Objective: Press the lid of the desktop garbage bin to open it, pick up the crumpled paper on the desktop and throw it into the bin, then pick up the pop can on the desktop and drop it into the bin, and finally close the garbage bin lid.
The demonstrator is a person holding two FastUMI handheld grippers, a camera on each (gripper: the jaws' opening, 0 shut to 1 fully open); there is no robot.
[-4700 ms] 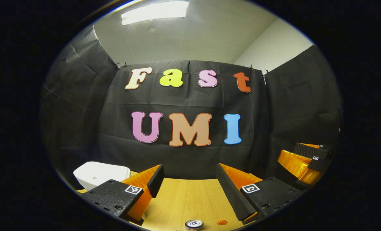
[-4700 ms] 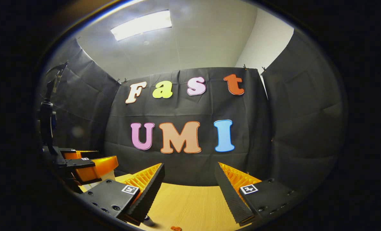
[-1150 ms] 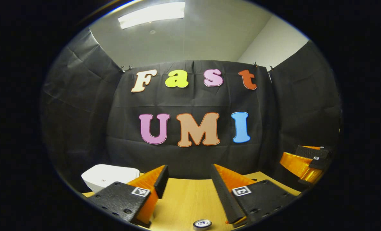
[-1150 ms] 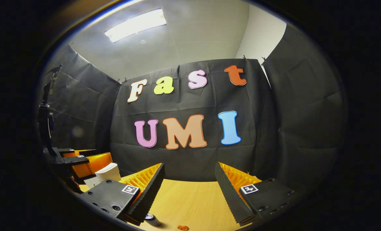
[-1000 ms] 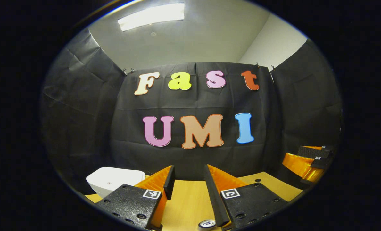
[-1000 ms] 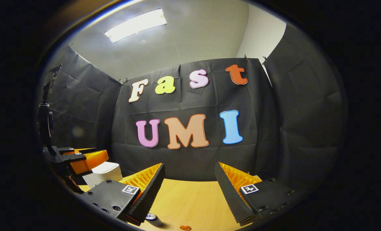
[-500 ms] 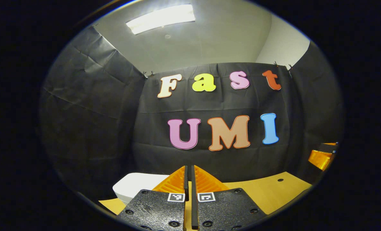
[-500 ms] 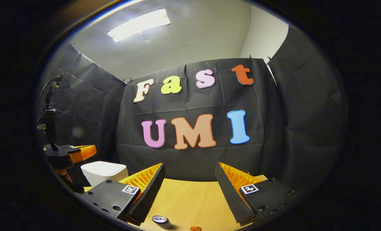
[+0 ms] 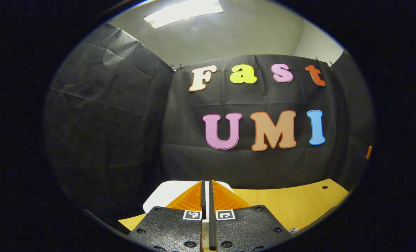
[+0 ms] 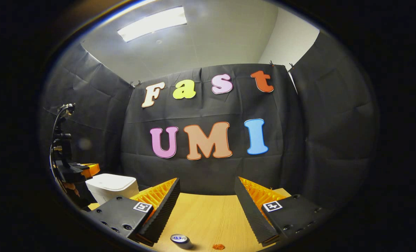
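1. The left gripper (image 9: 205,185) is being held with its jaws clenched together, nothing gripped between them; in the left gripper view the two fingers are seen pressed flat against each other.
2. Its fingertips are being pointed at the white desktop garbage bin (image 9: 160,196), which is being partly covered by them. Whether the tips are touching the lid cannot be told.
3. In the right gripper view the same gripper is being shown at the bin's far left side, just beside or over the closed lid (image 10: 110,181).
4. The right gripper (image 10: 206,190) is being held with its jaws released and spread wide, empty, above the wooden desktop (image 10: 208,217).
5. The pop can (image 10: 180,239) is being seen standing on the desktop near the right gripper's own left finger, with its top facing up.
6. A small orange scrap (image 10: 218,246), taken to be the crumpled paper, is lying on the desktop just right of the can, apart from it.
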